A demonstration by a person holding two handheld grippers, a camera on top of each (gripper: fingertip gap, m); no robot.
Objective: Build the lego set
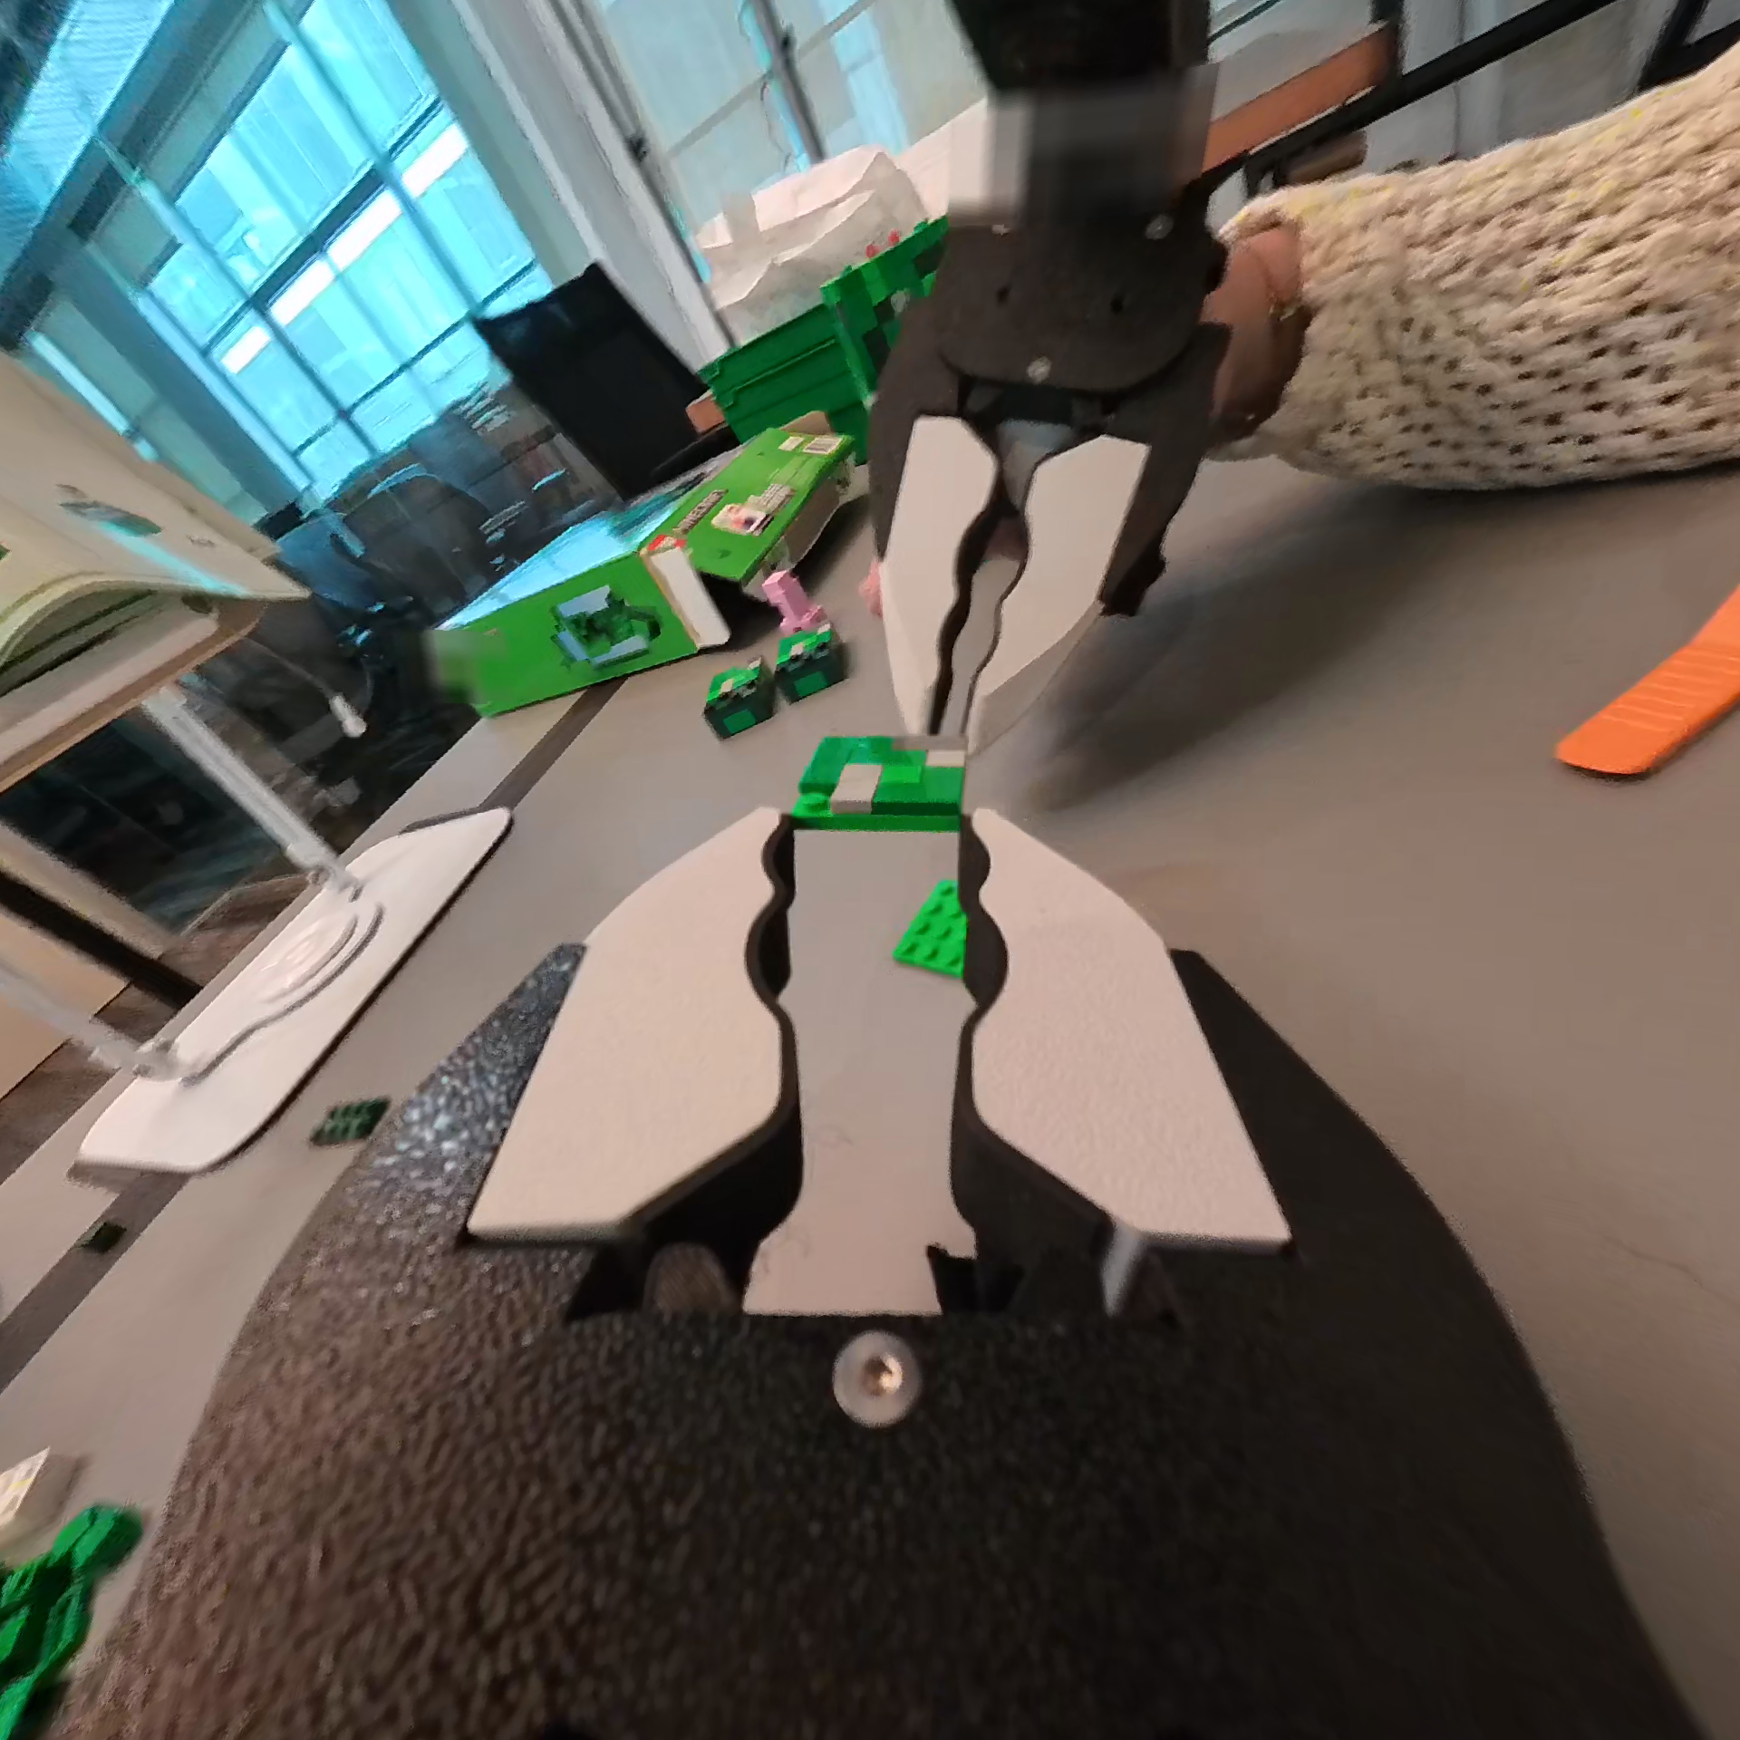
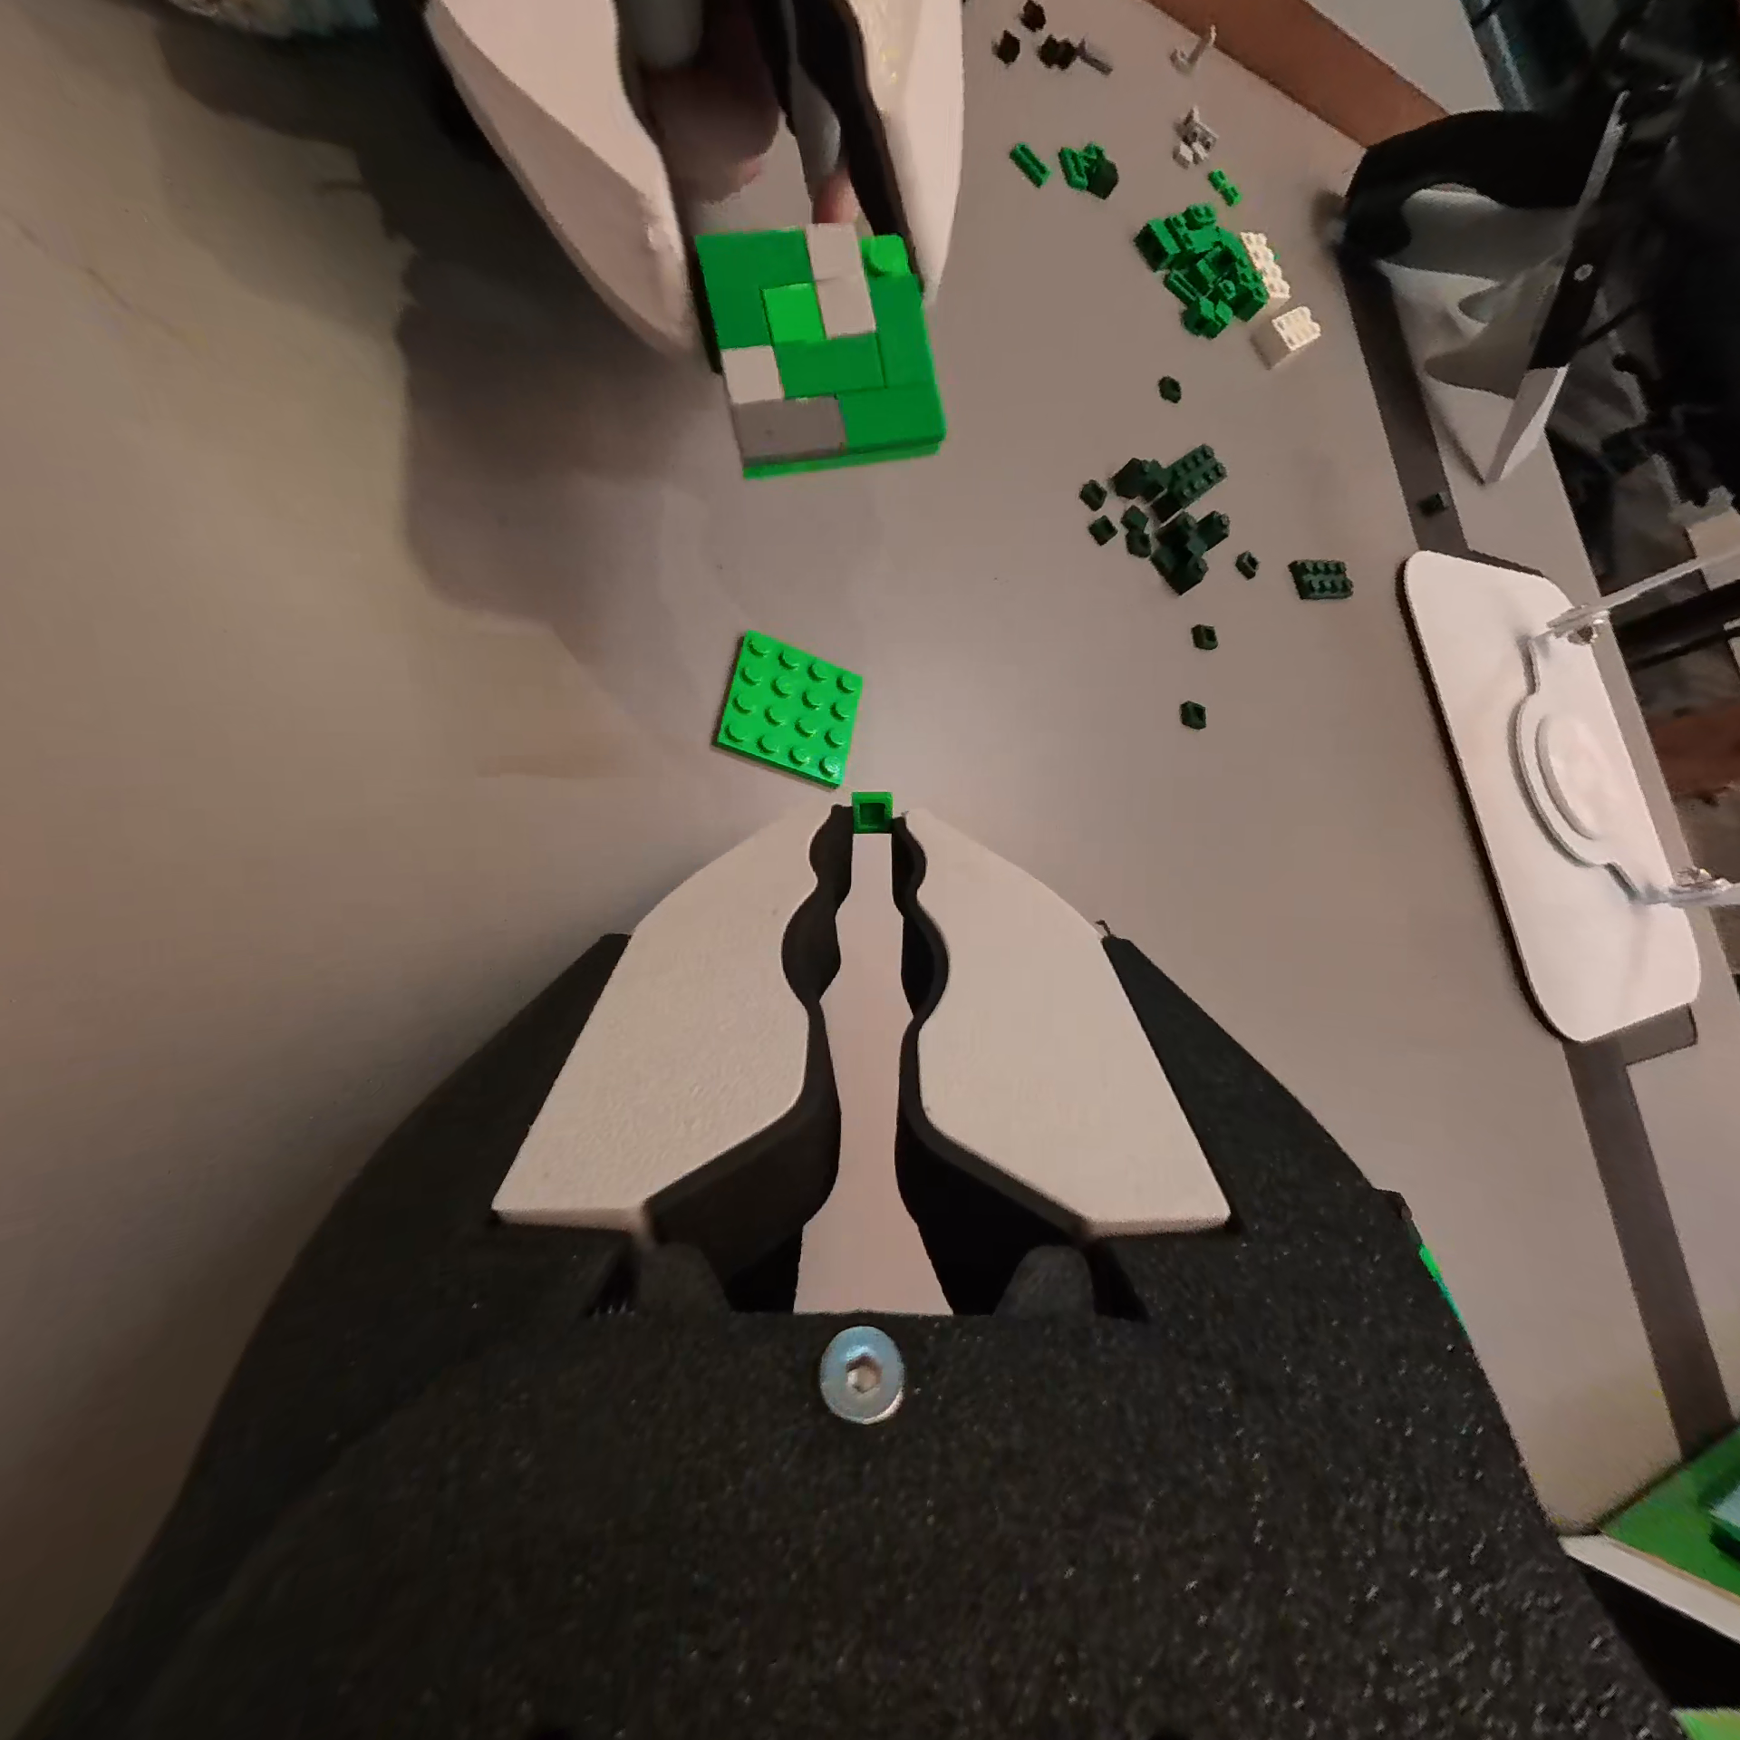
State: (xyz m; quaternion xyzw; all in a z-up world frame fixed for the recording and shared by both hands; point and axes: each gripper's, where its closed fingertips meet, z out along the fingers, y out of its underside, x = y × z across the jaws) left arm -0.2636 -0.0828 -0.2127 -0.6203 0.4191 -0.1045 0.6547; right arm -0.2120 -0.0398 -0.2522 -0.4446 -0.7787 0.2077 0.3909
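A square assembly of green and grey tiles on a green plate (image 1: 880, 781) sits between the tips of my left gripper (image 1: 876, 821), which is shut on its two sides. In the right wrist view the assembly (image 2: 829, 358) shows from above, with the left gripper's fingers (image 2: 584, 188) at its far end. My right gripper (image 2: 871, 833) is shut on a small green square piece (image 2: 871, 812). In the left wrist view the right gripper (image 1: 942, 730) hangs tips-down just above the assembly's far edge. A loose green 4x4 plate (image 2: 791, 706) lies on the grey table between the grippers.
Piles of dark green bricks (image 2: 1168, 518), bright green bricks (image 2: 1200, 273) and white bricks (image 2: 1285, 334) lie to the right. A white stand base (image 2: 1554, 800) is at the table edge. A green box (image 1: 584, 621), small built cubes (image 1: 772, 687) and an orange separator (image 1: 1657, 706) lie farther off. The gap from one gripper's tips to the other's is roughly 8 cm.
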